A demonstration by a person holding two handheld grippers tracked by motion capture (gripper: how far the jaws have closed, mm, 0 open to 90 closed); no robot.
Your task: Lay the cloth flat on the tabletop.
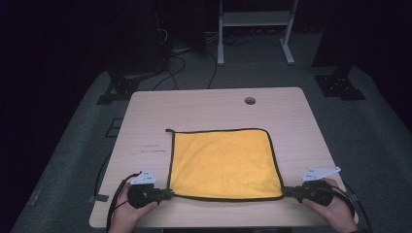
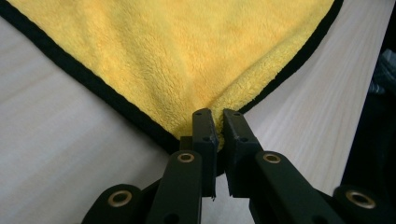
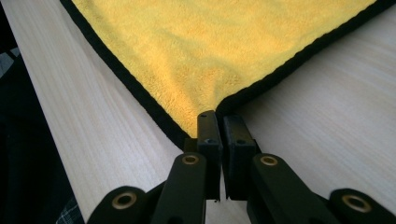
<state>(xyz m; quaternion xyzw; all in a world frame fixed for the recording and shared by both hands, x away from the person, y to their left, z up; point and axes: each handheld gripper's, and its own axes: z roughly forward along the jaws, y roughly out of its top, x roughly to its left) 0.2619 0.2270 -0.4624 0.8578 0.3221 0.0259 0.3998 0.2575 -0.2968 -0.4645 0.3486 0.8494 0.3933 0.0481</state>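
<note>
Gripping one yellow cloth (image 1: 223, 162): left claw (image 1: 167, 194) and right claw (image 1: 286, 191), each clenched on a near corner.

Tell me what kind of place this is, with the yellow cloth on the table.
Probably a lab or recording workspace, not a home: a bare light wooden table with a cable hole, loose cables on grey carpet, and a white metal stand in a dark room.

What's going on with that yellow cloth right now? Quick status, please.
Left tool and right tool each shut on a near corner of the cloth. Cloth flat on the table. Nothing in the way.
</note>
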